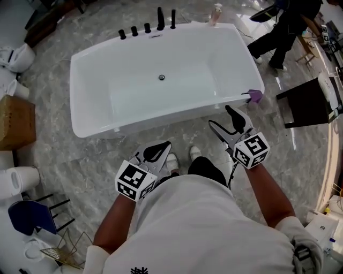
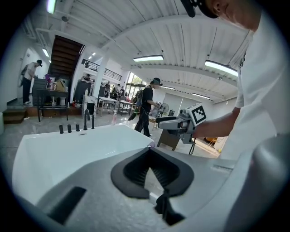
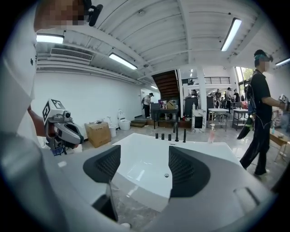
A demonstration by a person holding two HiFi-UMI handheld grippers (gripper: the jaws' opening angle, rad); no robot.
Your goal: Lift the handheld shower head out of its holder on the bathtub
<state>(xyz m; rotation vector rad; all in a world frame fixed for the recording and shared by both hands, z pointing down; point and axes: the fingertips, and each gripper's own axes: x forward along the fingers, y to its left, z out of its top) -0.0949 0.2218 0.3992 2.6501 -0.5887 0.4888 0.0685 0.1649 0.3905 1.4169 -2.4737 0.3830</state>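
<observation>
Head view is showing a grey marble floor spreading round a white bathtub, which is filling the upper middle of the frame. A person in a white top is standing by the tub's near side, with both arms reaching forward. A second person is walking past the far right corner, and a brown box is sitting on the floor to the left.

The right gripper is hovering just short of the near rim. Its fingers are standing wide apart, gripping nothing and framing the tub's basin in the right gripper view. The left gripper is hanging lower, over the floor. Its fingers are meeting at the tips with nothing between them.

Black fittings are lining the tub's far rim. The shower head is standing upright in its holder at the right end of that row, well apart from both grippers. A pale bottle is standing near it on the same rim. A small purple thing is sitting at the near right corner.
</observation>
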